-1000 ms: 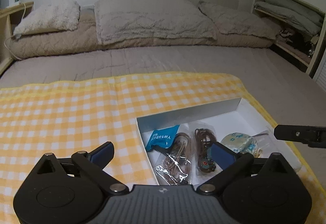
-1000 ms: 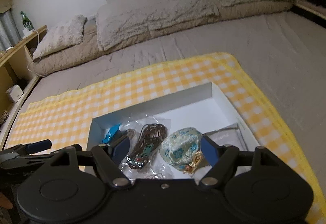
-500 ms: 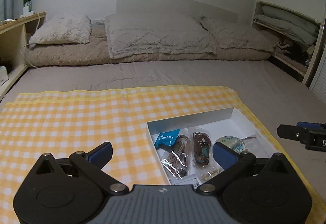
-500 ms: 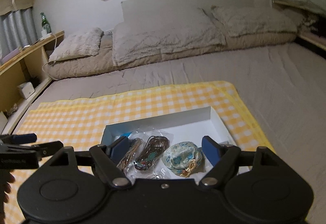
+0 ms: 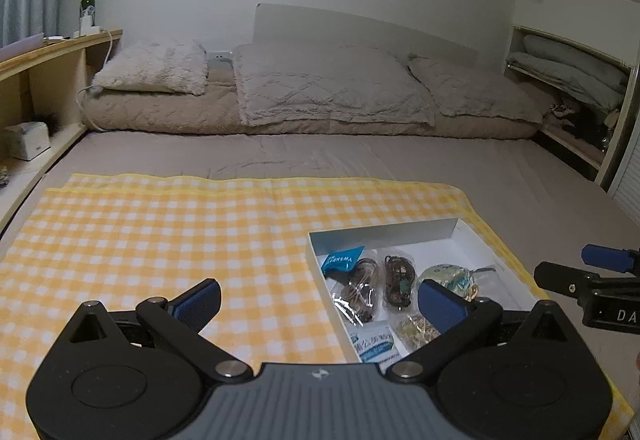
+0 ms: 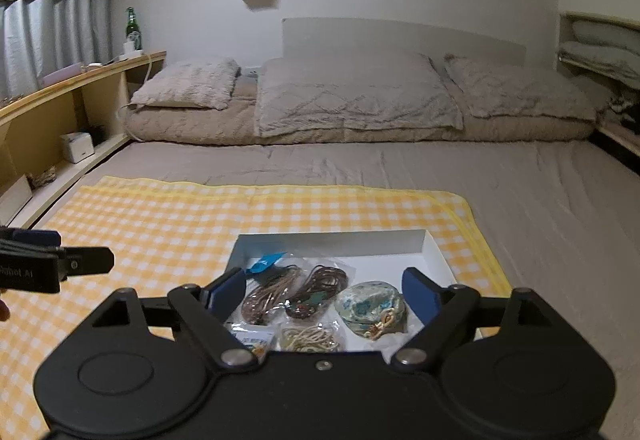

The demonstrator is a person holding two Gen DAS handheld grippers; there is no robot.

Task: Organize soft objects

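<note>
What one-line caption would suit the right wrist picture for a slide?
Open right gripper poised over a white box of bagged cords and a floral pouch on a yellow checked cloth.

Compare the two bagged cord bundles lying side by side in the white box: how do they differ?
The left cord bundle is lighter, pinkish brown; the right cord bundle is dark brown. The right one carries a teal and red ornament, the left none that shows. Both lie coiled in clear plastic bags inside the white box.
</note>
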